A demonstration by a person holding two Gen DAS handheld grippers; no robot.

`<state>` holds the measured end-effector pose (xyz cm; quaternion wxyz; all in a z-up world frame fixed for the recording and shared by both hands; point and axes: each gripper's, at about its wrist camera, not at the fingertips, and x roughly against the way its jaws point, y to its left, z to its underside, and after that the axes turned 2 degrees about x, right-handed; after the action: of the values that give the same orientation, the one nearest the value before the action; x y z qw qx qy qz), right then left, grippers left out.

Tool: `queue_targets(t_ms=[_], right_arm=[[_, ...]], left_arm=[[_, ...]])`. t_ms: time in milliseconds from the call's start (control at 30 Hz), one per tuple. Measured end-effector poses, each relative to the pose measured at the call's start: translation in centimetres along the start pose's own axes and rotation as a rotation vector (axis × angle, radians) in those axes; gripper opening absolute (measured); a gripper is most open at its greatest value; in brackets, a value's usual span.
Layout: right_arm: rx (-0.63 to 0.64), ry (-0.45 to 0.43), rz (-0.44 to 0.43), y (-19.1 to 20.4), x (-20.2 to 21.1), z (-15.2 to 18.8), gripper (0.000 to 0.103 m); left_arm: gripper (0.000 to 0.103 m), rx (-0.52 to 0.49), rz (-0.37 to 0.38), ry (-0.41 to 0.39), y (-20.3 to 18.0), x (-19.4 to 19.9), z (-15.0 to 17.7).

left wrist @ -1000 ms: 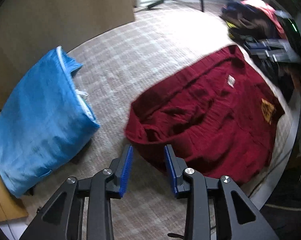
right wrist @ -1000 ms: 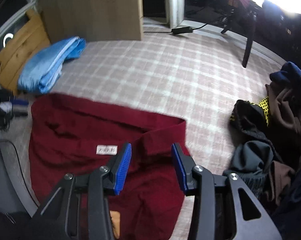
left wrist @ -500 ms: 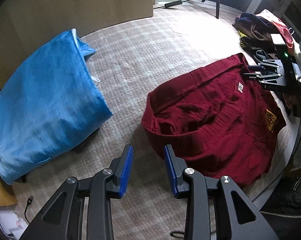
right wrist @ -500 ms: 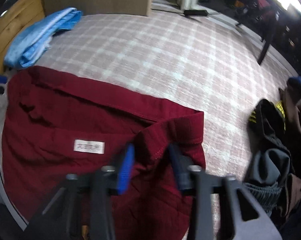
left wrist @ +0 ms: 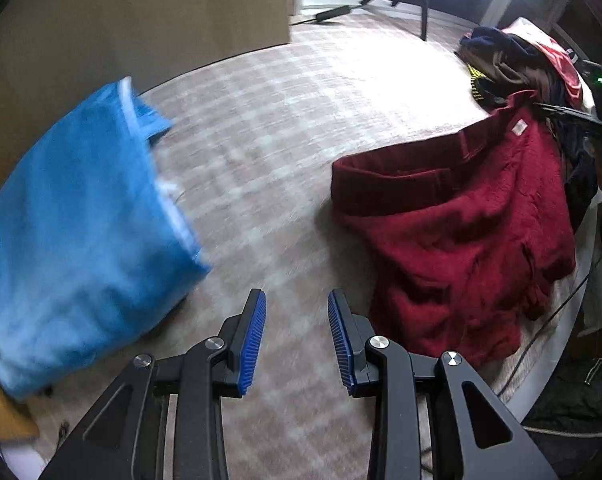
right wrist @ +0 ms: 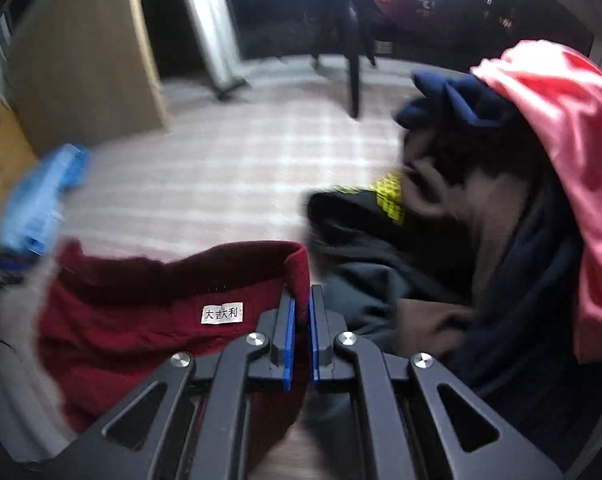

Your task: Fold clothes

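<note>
A dark red garment (left wrist: 461, 232) lies spread on the checked carpet, at the right of the left wrist view. My left gripper (left wrist: 296, 320) is open and empty, over bare carpet between the red garment and a folded blue garment (left wrist: 73, 232). My right gripper (right wrist: 300, 312) is shut on the waistband corner of the red garment (right wrist: 141, 320), next to its white label (right wrist: 222, 313), and lifts that corner. The right gripper's black body (left wrist: 569, 114) shows at the garment's far corner in the left wrist view.
A pile of unfolded clothes (right wrist: 501, 200), dark, brown and pink, lies right of the red garment and shows in the left wrist view (left wrist: 513, 60). A wooden cabinet (left wrist: 141, 20) stands behind the blue garment. A dark chair leg (right wrist: 353, 76) stands farther back. A cable (left wrist: 541, 328) runs by the carpet edge.
My right gripper closed on the red garment's waistband corner and raised it. My left gripper moved left, away from the red garment, and stayed open.
</note>
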<state>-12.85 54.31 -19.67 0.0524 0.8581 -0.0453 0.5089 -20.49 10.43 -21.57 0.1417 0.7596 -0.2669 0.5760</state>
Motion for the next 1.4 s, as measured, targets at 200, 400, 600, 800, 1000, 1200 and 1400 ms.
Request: queue_targets(t_ms=[200, 400, 600, 800, 1000, 1200, 1400], right_arm=[[0.024, 0.014, -0.03, 1.2, -1.2, 0.2, 0.006], [0.031, 0.015, -0.059, 0.9, -0.9, 0.4, 0.006], [-0.007, -0.009, -0.105, 0.0, -0.6, 0.4, 0.006], [-0.1, -0.084, -0.2, -1.3, 2.8, 1.5, 0.006], [-0.246, -0.288, -0.383, -2.9, 10.9, 4.1, 0.006], [-0.129, -0.394, -0.39, 0.6, 18.5, 5.8, 0.006], [-0.083, -0.49, -0.434, 1.5, 25.1, 8.5, 0.006]], left_arm=[[0.032, -0.049, 0.061, 0.014, -1.9, -2.7, -3.9], [0.037, -0.125, 0.062, 0.031, -3.5, -5.7, -6.5], [0.014, -0.171, 0.06, 0.012, -5.2, -7.5, -7.4], [0.005, -0.091, 0.11, -0.137, -4.8, -0.8, -5.5], [0.005, -0.018, 0.124, -0.354, -4.0, 12.4, -0.8], [0.005, -0.04, 0.075, -0.479, -6.3, 22.5, 4.8], [0.005, -0.04, 0.04, -0.552, -8.2, 29.0, 9.6]])
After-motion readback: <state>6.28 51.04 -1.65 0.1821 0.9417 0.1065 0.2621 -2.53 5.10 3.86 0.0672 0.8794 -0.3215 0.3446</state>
